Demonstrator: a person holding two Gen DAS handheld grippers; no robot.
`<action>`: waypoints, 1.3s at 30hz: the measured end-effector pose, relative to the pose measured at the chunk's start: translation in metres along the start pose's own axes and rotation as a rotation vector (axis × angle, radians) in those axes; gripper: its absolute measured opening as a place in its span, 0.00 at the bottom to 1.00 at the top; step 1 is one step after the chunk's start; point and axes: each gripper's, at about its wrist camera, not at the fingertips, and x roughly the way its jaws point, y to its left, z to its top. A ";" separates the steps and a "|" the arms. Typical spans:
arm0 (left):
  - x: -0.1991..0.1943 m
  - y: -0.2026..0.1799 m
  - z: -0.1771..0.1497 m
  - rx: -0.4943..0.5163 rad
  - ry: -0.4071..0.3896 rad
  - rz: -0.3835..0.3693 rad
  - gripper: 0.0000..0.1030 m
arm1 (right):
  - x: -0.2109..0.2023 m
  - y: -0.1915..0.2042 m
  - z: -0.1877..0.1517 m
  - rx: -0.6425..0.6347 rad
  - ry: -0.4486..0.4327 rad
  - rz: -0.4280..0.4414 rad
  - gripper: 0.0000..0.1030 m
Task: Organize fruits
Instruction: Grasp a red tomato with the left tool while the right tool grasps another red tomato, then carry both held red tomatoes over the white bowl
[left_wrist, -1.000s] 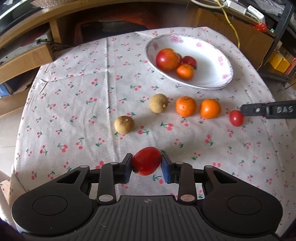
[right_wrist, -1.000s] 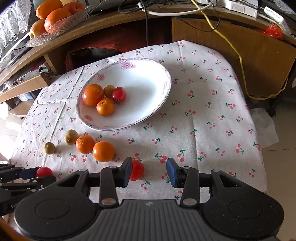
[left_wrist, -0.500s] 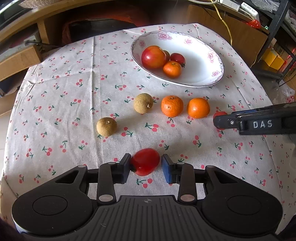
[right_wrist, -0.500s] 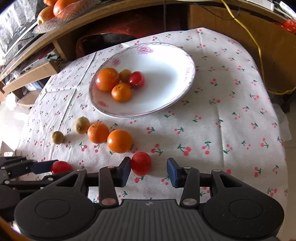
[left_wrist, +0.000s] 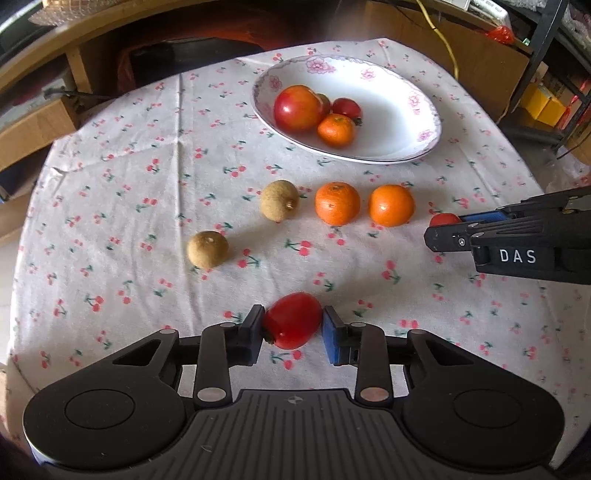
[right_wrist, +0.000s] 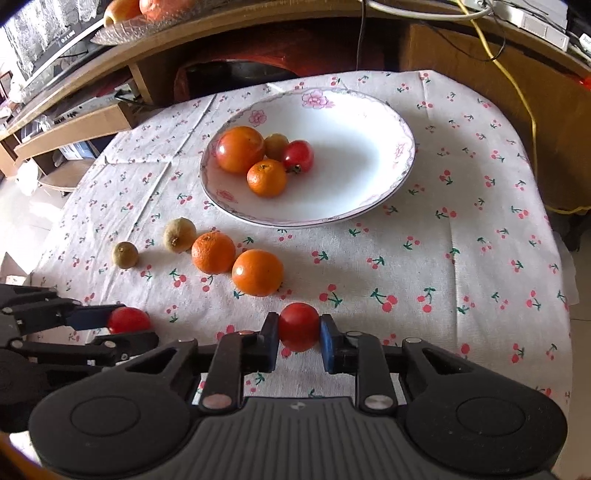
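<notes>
Cherry-print tablecloth (right_wrist: 443, 236) underneath. Left gripper (left_wrist: 292, 326) clamped on oblong red tomato (left_wrist: 292, 320); right gripper (right_wrist: 298, 334) clamped on round cherry tomato (right_wrist: 298, 326). Ahead of both: 2 oranges (right_wrist: 257, 272), 2 longans (left_wrist: 279, 200), white bowl (right_wrist: 369, 173) holding 4 fruits.

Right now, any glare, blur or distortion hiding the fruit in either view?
Left wrist view: sharp centre, fisheye-bent table edges, white haze above the bowl. Right wrist view: sharp, window blown out top left, small highlights on the tomato in the right tongs.
</notes>
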 end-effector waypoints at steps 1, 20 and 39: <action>-0.001 -0.001 0.000 0.001 -0.001 -0.004 0.40 | -0.004 -0.001 -0.001 0.002 -0.008 0.000 0.24; -0.024 -0.030 0.049 0.008 -0.118 -0.064 0.40 | -0.039 -0.017 0.015 0.076 -0.096 -0.013 0.24; 0.002 -0.035 0.123 -0.010 -0.158 -0.055 0.39 | -0.015 -0.040 0.080 0.136 -0.147 -0.027 0.24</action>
